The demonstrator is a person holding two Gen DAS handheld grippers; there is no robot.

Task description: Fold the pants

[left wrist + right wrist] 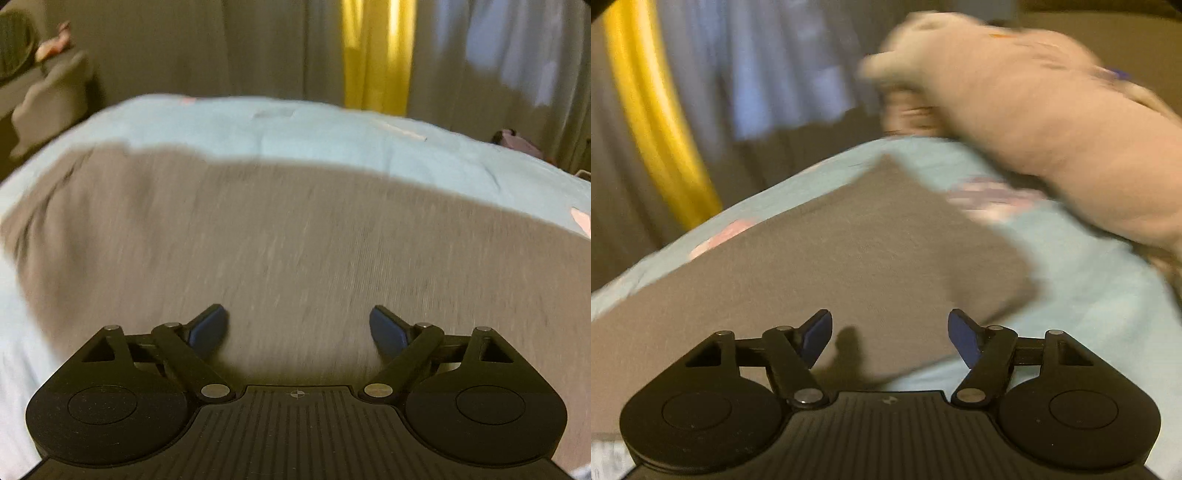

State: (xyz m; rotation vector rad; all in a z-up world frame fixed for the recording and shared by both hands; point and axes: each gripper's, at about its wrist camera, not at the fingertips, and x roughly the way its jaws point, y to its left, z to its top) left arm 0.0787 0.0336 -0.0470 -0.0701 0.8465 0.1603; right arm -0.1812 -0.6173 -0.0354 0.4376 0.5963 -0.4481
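The grey pants (280, 251) lie flat on a light blue bed sheet (295, 125). My left gripper (298, 328) is open and empty, just above the grey fabric, its blue pads (208, 328) spread wide. In the right wrist view the pants (849, 251) show a folded corner pointing away and a right edge near the gripper. My right gripper (890, 338) is open and empty over that edge, with the sheet (1089, 295) to its right. Both views are blurred by motion.
A pale pink plush toy (1052, 122) lies on the bed beyond the pants, at the right. Grey and yellow curtains (376, 55) hang behind the bed. A grey chair or cushion (48, 92) stands at the far left.
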